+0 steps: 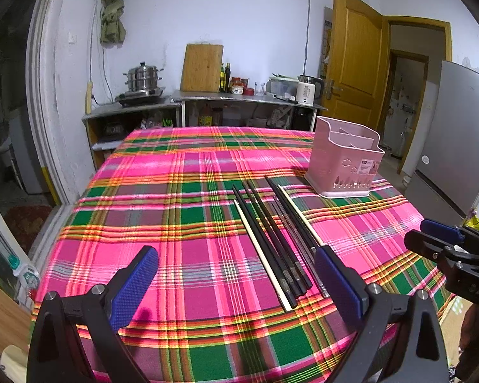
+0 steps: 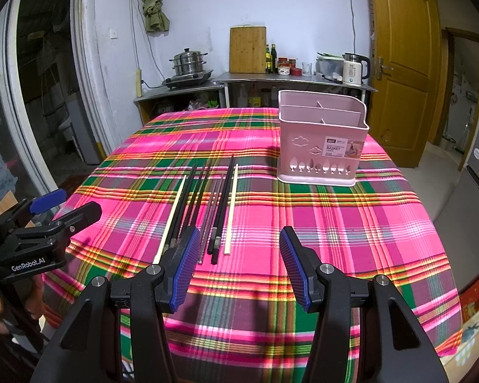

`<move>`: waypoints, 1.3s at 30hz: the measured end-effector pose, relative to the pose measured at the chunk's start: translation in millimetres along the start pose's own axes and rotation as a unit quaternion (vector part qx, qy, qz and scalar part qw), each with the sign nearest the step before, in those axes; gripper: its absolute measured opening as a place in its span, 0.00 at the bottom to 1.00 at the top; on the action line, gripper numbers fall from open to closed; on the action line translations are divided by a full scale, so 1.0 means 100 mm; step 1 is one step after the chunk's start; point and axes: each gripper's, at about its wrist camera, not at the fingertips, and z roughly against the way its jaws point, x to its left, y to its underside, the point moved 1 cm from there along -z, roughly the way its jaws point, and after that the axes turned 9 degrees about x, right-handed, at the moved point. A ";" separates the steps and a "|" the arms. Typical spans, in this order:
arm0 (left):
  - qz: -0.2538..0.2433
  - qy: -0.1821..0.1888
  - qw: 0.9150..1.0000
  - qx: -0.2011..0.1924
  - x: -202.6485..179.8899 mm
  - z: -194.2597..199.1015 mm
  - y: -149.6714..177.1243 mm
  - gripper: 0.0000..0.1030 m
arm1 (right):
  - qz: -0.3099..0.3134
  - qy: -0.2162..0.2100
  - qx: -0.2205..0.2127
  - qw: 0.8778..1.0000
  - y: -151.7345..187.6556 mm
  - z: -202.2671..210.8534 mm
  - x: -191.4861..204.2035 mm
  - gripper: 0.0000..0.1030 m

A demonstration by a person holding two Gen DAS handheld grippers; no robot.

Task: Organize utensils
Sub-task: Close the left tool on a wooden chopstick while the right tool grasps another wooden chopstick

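1. Left gripper (image 1: 236,284): jaws wide, nothing between them; it hovers low over the near edge of the worktop (image 1: 175,223). The blue pads (image 1: 134,284) frame bare plaid cloth, with the chopsticks (image 1: 271,239) just inside the right-hand pad. Judgement: spread this far so it can straddle the bundle or steady it, not pinch a single stick.

2. Chopsticks, seen from the right wrist view (image 2: 204,207): a loose row lying flat on the cloth, roughly parallel, thick ends toward the cameras. A pale stick sits at each outer edge, dark ones between, and one or two thin metallic-looking ones among them; I cannot tell the exact count. Near ends are staggered, not flush. Lying flat and side by side, they offer their ends for a pick from the near side.

3. Right gripper (image 2: 236,268): jaws moderately wide, empty. Its left pad overlaps the near ends of the left-hand sticks in the view; contact cannot be told.

4. Pink basket (image 2: 322,140): upright on the far right of the worktop, well apart from the sticks, compartments showing empty. Judgement: it is the destination; open top faces up so the sticks can drop in vertically.

5. Status: nothing sorted yet.
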 end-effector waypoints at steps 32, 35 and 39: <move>0.057 -0.012 0.984 0.170 0.22 -1.73 -0.57 0.66 | 0.018 -0.015 0.117 0.993 -0.72 -1.65 -0.05 0.39; 0.046 -0.026 0.984 0.169 0.19 -1.74 -0.56 0.67 | 0.017 -0.013 0.131 0.991 -0.74 -1.76 -0.07 0.38; 0.044 -0.033 0.985 0.165 0.18 -1.75 -0.55 0.67 | 0.019 -0.015 0.137 0.990 -0.77 -1.83 -0.06 0.37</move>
